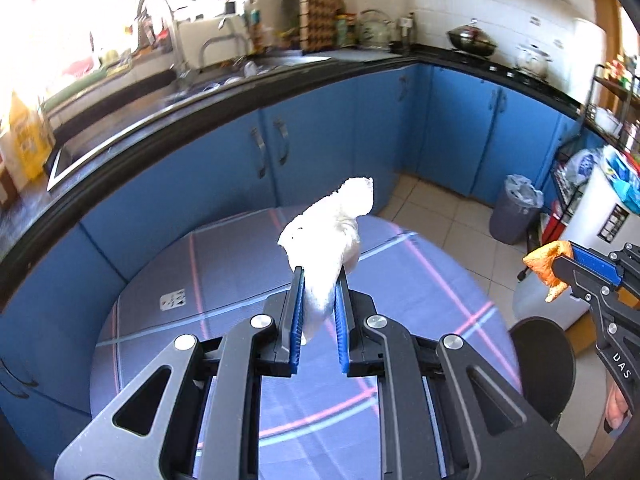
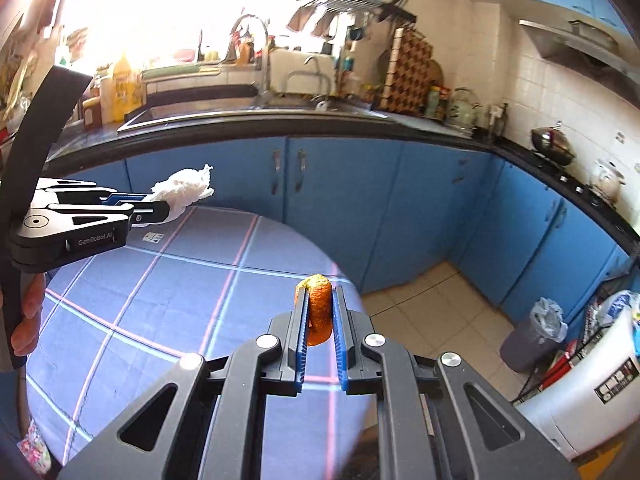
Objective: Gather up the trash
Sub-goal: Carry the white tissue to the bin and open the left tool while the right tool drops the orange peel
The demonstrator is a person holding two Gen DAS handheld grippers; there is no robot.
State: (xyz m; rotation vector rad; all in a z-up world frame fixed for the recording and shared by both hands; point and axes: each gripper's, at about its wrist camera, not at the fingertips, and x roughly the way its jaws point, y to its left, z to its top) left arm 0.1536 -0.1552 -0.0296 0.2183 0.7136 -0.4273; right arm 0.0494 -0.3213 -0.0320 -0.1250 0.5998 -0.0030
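Both the left gripper (image 1: 319, 280) and the right gripper (image 2: 320, 300) are matte black linkage frames with triangular cut-outs; round silver pivot screws; ribbed blue finger pads (image 2: 301, 344); white lettering on the side plates.

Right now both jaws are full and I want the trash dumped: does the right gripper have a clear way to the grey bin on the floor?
Probably yes. The right gripper, shut on the orange peel, faces open tiled floor before the lined grey bin; nothing visible blocks it.
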